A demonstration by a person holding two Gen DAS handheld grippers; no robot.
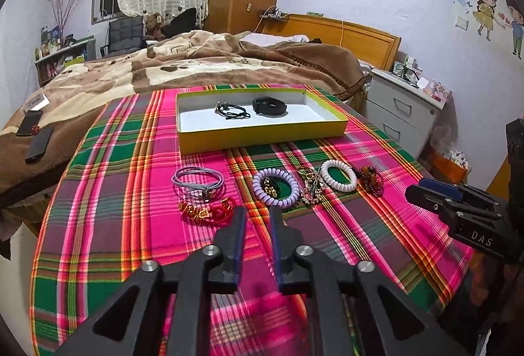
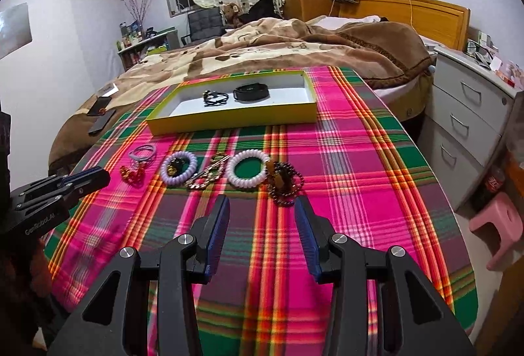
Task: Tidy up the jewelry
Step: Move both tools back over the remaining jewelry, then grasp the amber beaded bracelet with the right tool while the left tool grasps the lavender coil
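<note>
We held the left gripper (image 1: 258, 211) above the plaid cloth (image 1: 114, 179), fingers slightly apart and empty, near the red bracelet (image 1: 209, 210). The right gripper (image 2: 262, 203) was wide apart, empty, just before the dark bead bracelet (image 2: 284, 180). The yellow box (image 2: 235, 121) beyond held a black band (image 2: 251, 92) and black hair ties (image 2: 214, 97).

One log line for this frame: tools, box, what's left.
left tool: open, empty | right tool: open, empty | box: two black bands | cloth: seven pieces left
</note>
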